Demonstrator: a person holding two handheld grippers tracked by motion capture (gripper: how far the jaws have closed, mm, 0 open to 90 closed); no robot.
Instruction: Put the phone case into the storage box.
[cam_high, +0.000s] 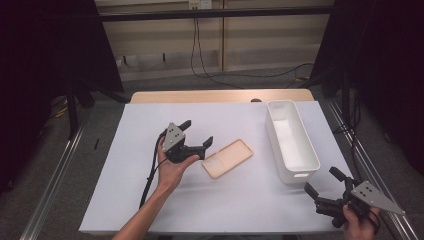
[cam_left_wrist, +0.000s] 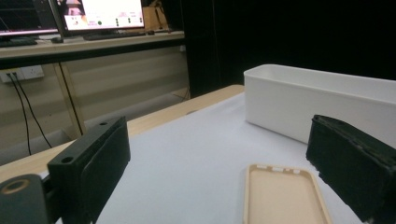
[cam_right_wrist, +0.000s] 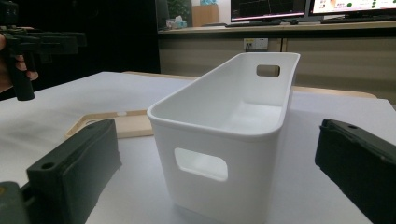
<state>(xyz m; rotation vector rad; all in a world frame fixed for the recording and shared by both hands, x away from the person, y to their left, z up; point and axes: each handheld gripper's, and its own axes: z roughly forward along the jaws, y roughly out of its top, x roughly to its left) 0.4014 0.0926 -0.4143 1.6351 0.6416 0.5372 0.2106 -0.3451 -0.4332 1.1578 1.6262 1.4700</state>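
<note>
A beige phone case (cam_high: 227, 158) lies open side up in the middle of the white sheet. My left gripper (cam_high: 197, 131) hovers just left of it, held in a hand, jaws wide apart and empty. In the left gripper view the case (cam_left_wrist: 282, 196) lies low ahead of the open gripper (cam_left_wrist: 219, 172), nearer the right jaw. A long white bin (cam_high: 291, 137) stands empty to the right of the case. My right gripper (cam_high: 323, 181) rests near the table's front right corner, open, facing the bin's near end (cam_right_wrist: 219, 140) with its handle hole. Nothing sits between the jaws of the right gripper (cam_right_wrist: 215, 172).
A white sheet (cam_high: 150, 195) covers the table, with a wooden strip (cam_high: 200, 96) bare along the far edge. Dark curtains stand on both sides, and cables hang behind. A desk with monitors (cam_left_wrist: 100, 14) stands beyond the table. The left gripper's cable (cam_high: 150, 175) trails toward the front edge.
</note>
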